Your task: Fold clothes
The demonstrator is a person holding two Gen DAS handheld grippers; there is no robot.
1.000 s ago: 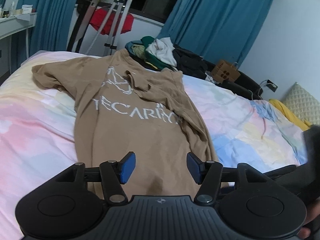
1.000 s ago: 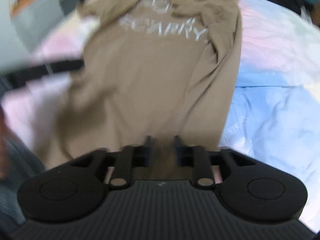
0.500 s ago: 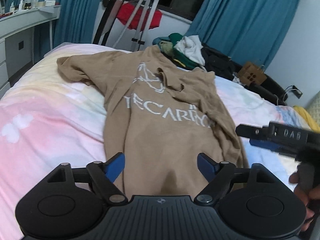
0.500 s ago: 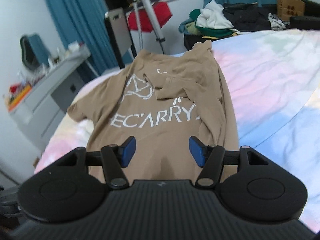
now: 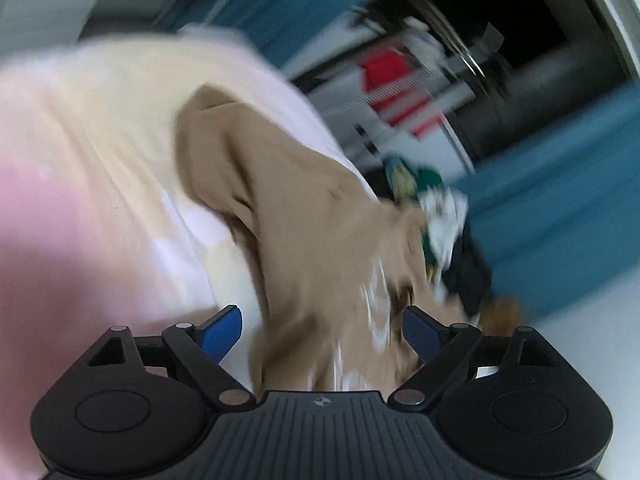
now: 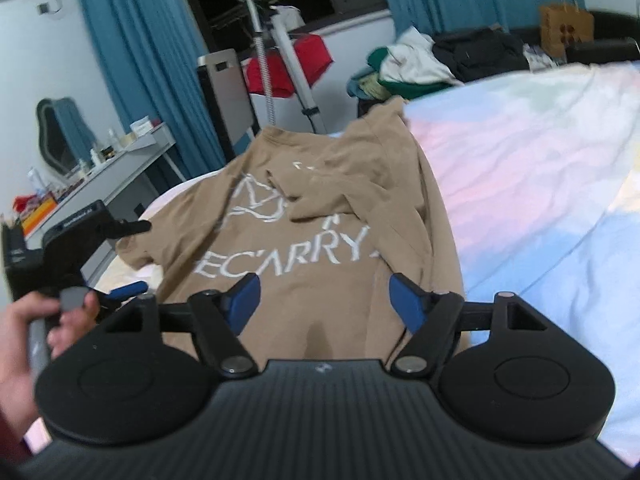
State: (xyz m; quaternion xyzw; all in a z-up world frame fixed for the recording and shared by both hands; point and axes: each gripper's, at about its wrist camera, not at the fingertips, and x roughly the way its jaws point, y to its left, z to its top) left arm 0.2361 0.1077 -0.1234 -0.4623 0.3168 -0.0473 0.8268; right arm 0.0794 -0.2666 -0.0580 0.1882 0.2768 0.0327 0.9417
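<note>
Left wrist view is a smeary mess, tilted hard, but you can make out the left gripper [image 5: 321, 330] with its blue pads spread wide and nothing between them, sitting low over the tan t-shirt [image 5: 308, 216]. One sleeve end sticks out toward the far left across the pastel bedsheet [image 5: 80, 168]. Past the shirt there's a blurry clothes pile [image 5: 436, 216], blue curtains [image 5: 560, 184] and something red [image 5: 386, 74], can't tell more than that. Right wrist view is way sharper: the right gripper [image 6: 323, 300] is also wide open and empty, hanging just above the near hem of the shirt [image 6: 320, 240], which lies flat-ish on the bed with white "CARRY" lettering facing up and its right sleeve folded in over the chest. This view shows what the other doesn't: the left gripper [image 6: 124, 290] from outside at the near left edge, held in a hand [image 6: 28, 344], close to the left side of the shirt. The sheet [image 6: 540, 184] fills the right side. Far back there's a tripod [image 6: 276, 56], a red cloth [image 6: 304, 62], the heap of clothes [image 6: 420, 60], a brown paper bag [image 6: 566, 28], and on the left a desk [image 6: 104, 172] with small bottles and a mirror [image 6: 58, 136].
</note>
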